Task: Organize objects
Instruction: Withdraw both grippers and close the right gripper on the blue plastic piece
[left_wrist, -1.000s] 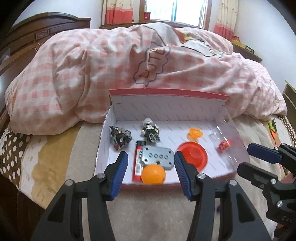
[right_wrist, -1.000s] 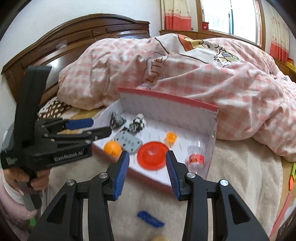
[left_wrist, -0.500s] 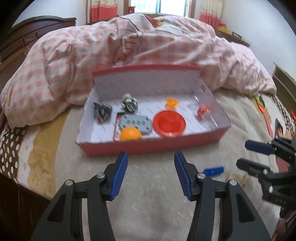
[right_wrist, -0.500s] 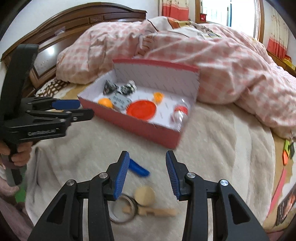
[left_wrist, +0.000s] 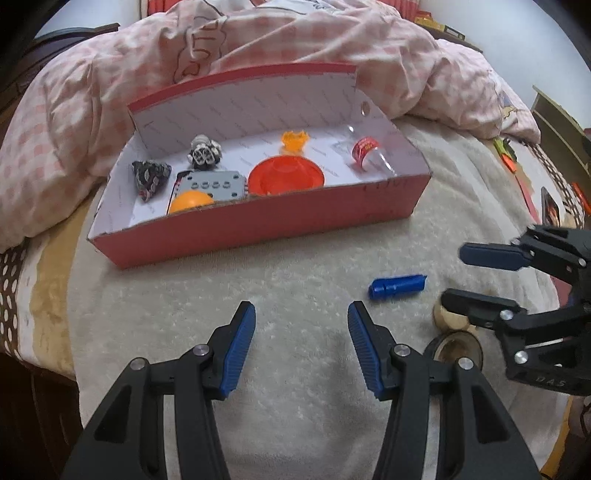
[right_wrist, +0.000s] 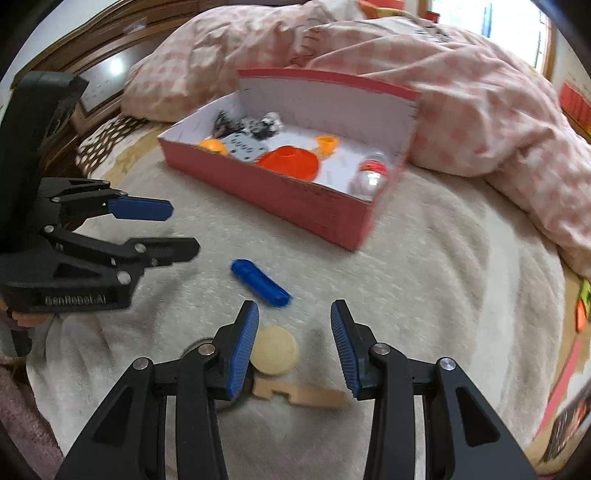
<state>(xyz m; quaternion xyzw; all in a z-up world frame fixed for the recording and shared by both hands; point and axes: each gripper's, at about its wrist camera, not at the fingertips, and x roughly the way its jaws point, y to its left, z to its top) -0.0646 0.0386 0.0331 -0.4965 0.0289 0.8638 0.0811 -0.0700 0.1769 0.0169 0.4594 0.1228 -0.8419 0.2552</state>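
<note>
— What's on the bed, from the left?

— The left claw (left_wrist: 301, 319) hangs released over bare blanket (left_wrist: 295, 288), nothing between its blue pads. Far behind it stands a red box (left_wrist: 258, 229) with a white lining, holding an orange ball (left_wrist: 190, 201), a grey plate with holes (left_wrist: 216, 184), an orange-red disc (left_wrist: 286, 177) and a small clear bottle (left_wrist: 369, 153).

— And the loose pieces?

— A blue cylinder (right_wrist: 260, 282), ribbed at one end, lies on the blanket near the box. Right of it, the right claw (right_wrist: 294, 317) is released above a pale wooden disc (right_wrist: 274, 350), not gripping it. A notched wooden strip (right_wrist: 303, 397) lies just nearer.
</note>
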